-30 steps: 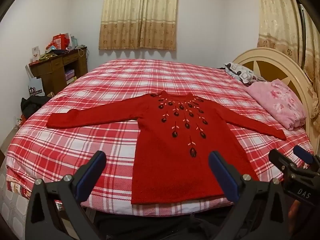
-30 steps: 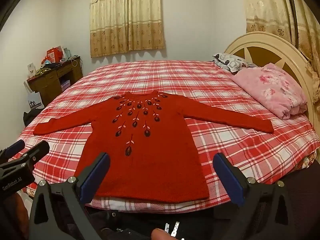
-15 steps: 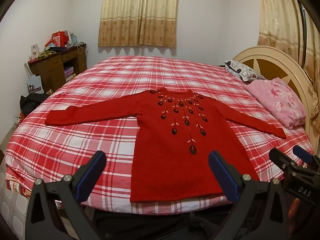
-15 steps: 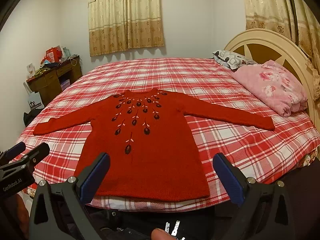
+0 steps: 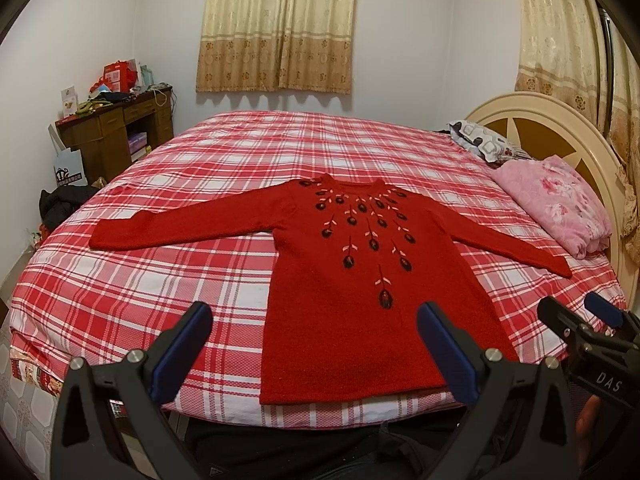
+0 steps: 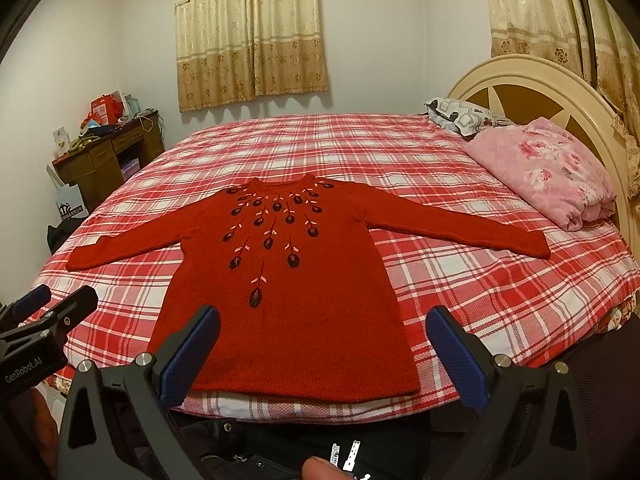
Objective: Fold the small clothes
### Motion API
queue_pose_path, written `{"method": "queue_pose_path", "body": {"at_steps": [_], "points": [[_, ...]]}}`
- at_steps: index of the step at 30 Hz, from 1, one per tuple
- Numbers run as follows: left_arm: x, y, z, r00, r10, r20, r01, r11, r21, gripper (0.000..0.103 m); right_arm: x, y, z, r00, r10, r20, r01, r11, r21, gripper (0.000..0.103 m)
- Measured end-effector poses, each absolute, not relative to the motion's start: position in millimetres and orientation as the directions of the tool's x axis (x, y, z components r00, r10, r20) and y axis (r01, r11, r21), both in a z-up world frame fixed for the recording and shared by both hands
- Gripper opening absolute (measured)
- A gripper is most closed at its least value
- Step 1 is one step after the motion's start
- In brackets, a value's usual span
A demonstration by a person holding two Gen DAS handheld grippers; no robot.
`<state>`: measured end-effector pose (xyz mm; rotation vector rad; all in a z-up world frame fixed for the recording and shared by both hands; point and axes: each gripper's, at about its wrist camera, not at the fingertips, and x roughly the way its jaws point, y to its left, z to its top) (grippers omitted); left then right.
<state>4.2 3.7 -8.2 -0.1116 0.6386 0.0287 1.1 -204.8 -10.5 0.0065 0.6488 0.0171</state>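
**Sweater laid out, folding not yet begun**

While the red sweater (image 5: pixel 360 288) lies flat on the bed (image 5: pixel 160 280), both views have drawn slightly closer; left gripper (image 5: pixel 314 334) and right gripper (image 6: pixel 322 336) hover with fingers wide, holding nothing.

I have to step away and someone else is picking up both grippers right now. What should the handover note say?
Left gripper: open, empty, held short of the bed's near edge.
Right gripper: open, empty, same height beside it.
Red sweater: flat, face up on the plaid bedspread, both sleeves spread out, hem toward you.
Done: laid out only, no fold made.
Left: fold in the sleeves, then the body.
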Motion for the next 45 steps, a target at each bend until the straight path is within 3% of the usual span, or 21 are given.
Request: {"method": "queue_pose_path", "body": {"at_steps": [45], "points": [[10.8, -0.9, -14.3, 0.773, -0.036, -0.634, -0.048, 0.992, -0.116, 0.103, 4.5, -201.5, -14.5, 0.788, 0.051, -0.613, -0.051, 0.999, 0.018, 0.102]]}}
